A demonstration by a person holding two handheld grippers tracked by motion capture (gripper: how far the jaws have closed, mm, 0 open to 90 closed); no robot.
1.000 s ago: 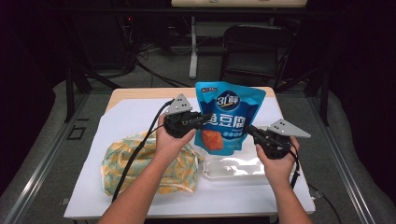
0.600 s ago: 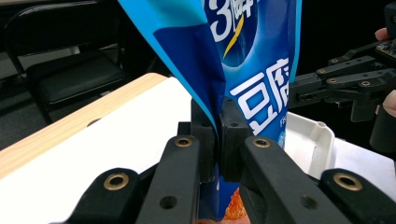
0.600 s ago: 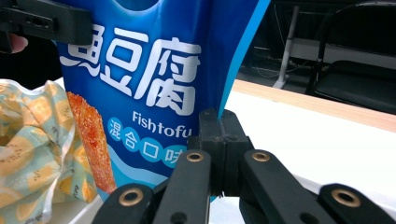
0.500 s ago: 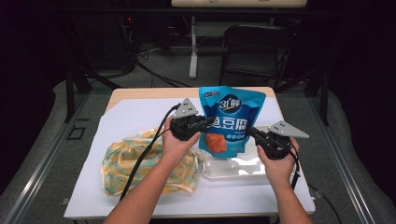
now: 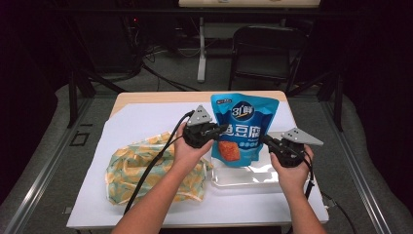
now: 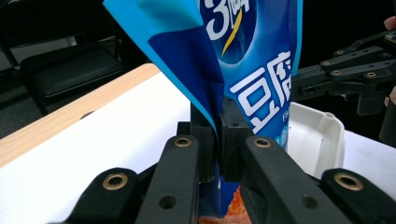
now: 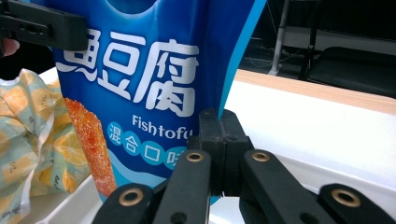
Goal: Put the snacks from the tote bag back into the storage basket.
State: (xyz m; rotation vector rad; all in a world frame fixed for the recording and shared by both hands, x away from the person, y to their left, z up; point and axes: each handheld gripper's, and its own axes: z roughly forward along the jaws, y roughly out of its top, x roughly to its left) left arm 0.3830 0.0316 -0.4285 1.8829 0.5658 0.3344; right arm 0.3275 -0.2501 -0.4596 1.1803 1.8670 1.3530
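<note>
Gripping blue "Fishtofu" pouch (image 5: pixel 242 127), "鱼豆腐" apparently, left tool (image 5: pixel 217 132) and right tool (image 5: pixel 263 139) clamped on opposite edges.

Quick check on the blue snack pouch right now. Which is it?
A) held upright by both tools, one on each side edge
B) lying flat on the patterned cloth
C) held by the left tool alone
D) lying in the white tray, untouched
A: the blue snack pouch stands upright above the white tray, with the left tool pinched on one side edge and the right tool pinched on the other.
</note>
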